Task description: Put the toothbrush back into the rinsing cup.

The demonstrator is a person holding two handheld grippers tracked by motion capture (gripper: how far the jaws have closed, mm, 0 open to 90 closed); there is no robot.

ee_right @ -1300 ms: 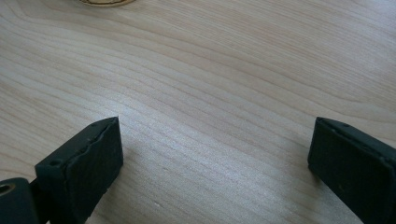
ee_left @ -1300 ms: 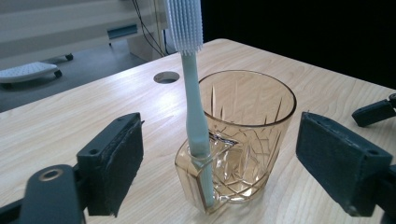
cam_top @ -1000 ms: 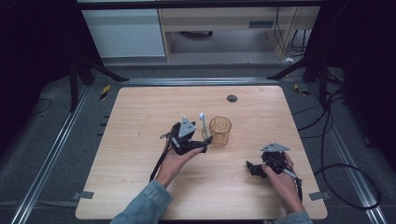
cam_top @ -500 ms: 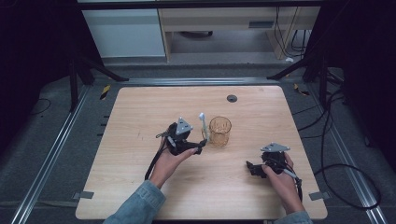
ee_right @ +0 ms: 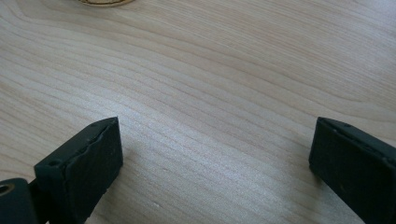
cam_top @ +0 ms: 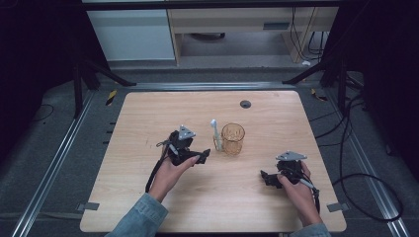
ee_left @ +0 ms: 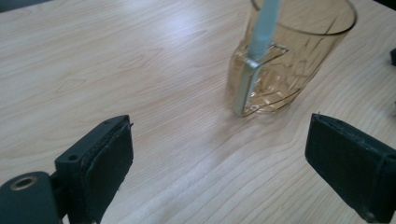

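Just beyond the left gripper's (ee_left: 217,170) jaws, which have just been opening and hold nothing, a toothbrush (ee_left: 258,46) leans against the amber glass (ee_left: 299,56); I would back away slowly, keeping the open, empty right gripper (ee_right: 212,161) parked on the bench (cam_top: 148,118).

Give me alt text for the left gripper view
An amber glass cup stands on a light wooden table with a pale toothbrush leaning in it. The left gripper has open black jaws in the foreground, nothing between them.

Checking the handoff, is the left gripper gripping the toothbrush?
No, the left gripper is open on bare table, short of the toothbrush in the glass.
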